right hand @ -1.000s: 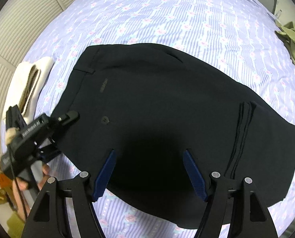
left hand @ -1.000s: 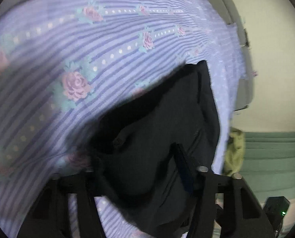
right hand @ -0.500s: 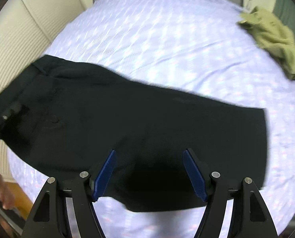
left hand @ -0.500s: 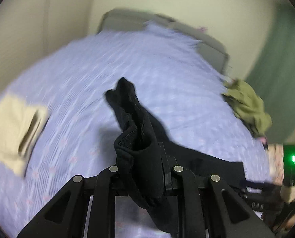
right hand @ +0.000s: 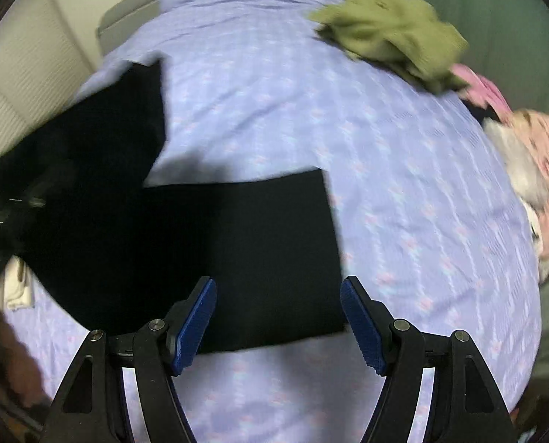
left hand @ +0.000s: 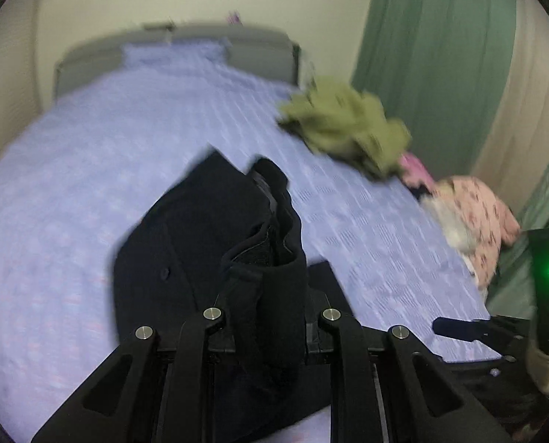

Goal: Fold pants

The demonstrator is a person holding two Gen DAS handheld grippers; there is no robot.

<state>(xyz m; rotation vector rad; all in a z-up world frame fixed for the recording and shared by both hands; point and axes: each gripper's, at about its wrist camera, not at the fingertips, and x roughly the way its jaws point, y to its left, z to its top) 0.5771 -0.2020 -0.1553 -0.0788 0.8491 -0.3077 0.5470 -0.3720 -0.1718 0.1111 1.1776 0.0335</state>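
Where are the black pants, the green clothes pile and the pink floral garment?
black pants (right hand: 267, 258), right wrist view, flat leg panel.
green clothes pile (left hand: 348, 125), left wrist view, middle of heap.
pink floral garment (left hand: 474, 210), left wrist view, printed top surface.

Black pants (right hand: 237, 251) lie partly flat on the bed, their waist end lifted and bunched.

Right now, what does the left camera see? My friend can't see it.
The left tongs are shut on black pants, lifting a bunched end over a purple bedsheet. An olive-green clothes heap and pink clothes lie at the bed's right edge.
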